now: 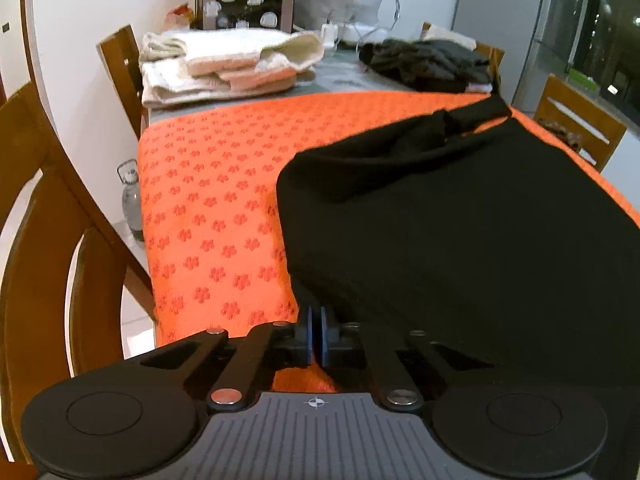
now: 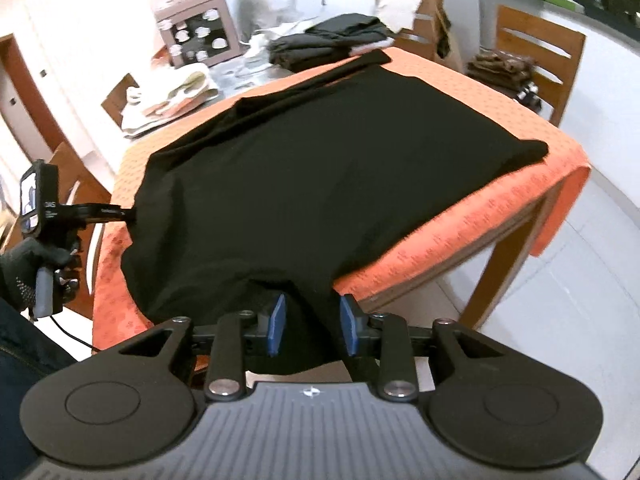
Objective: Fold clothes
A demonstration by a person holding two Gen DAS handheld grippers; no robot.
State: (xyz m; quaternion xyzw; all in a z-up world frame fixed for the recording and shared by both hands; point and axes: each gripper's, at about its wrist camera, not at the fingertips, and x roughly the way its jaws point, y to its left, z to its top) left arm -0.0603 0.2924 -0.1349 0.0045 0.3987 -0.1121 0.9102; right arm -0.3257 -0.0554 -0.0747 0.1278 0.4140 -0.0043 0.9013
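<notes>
A black garment (image 1: 460,220) lies spread over the orange patterned tablecloth (image 1: 208,184), its near hem hanging over the table's front edge. My left gripper (image 1: 318,332) is shut, its blue pads pressed together on the garment's near left edge. In the right wrist view the same left gripper (image 2: 130,212) pinches the black garment (image 2: 320,160) at its left side, held by a gloved hand (image 2: 24,264). My right gripper (image 2: 312,324) is open, with the hanging hem of the garment between its blue pads (image 2: 278,320).
At the far end of the table sit a pile of pale towels (image 1: 224,60) and a stack of dark folded clothes (image 1: 432,60). Wooden chairs (image 1: 48,240) (image 2: 536,48) ring the table. A plastic bottle (image 1: 130,200) stands on the floor at the left.
</notes>
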